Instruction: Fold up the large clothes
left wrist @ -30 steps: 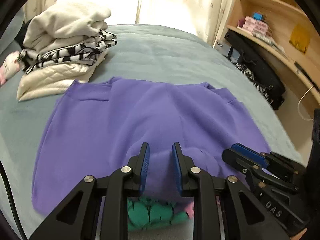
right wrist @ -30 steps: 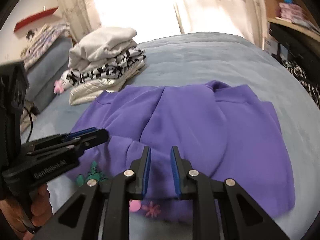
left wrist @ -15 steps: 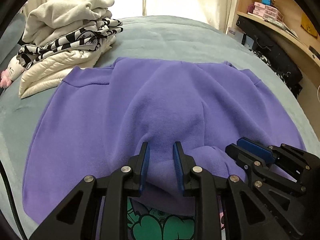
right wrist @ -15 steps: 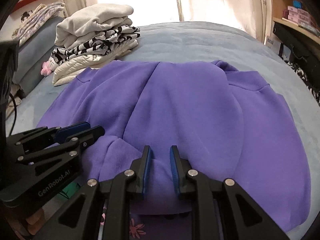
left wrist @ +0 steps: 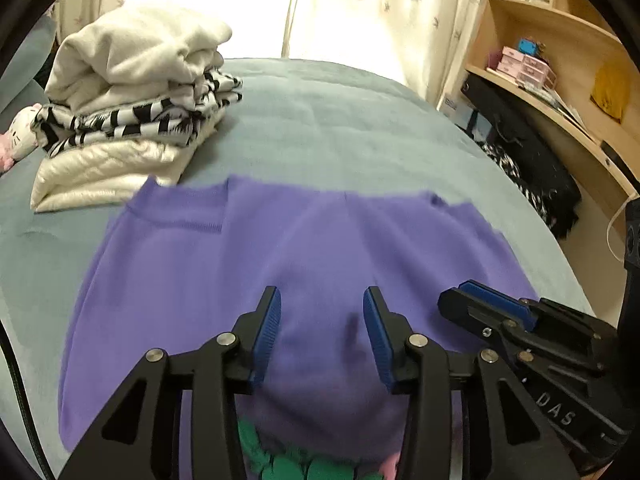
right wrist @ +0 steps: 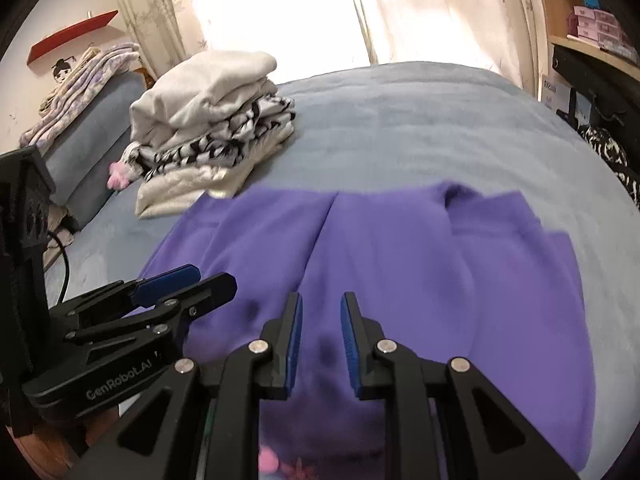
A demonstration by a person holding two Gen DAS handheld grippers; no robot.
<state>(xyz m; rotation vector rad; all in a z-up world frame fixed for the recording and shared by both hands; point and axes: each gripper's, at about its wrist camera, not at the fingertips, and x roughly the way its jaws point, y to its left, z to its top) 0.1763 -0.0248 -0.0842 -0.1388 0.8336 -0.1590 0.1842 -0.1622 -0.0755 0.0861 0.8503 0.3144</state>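
Observation:
A purple sweatshirt [left wrist: 320, 248] [right wrist: 400, 260] lies folded flat on the grey-blue bed [left wrist: 340, 120]. A green print [left wrist: 288, 460] peeks out under its near edge. My left gripper [left wrist: 320, 300] [right wrist: 208, 278] hovers over the near part of the sweatshirt. Its jaws are opening, and the fabric lies below them, not pinched. Just to its right, my right gripper [right wrist: 320, 300] [left wrist: 456, 292] has its jaws a narrow gap apart. Purple fabric shows in that gap, blurred. I cannot tell whether the pads press on it.
A stack of folded white and black-striped clothes [left wrist: 132, 100] [right wrist: 212, 120] sits at the far left of the bed. A pink-and-white plush toy [left wrist: 16, 136] lies beside it. Wooden shelves [left wrist: 540, 60] and a black bag [left wrist: 520, 140] line the right side.
Both grippers carried a purple fold forward, then drew back toward me. The left jaws spread and let the fold go. The right jaws kept the same narrow gap.

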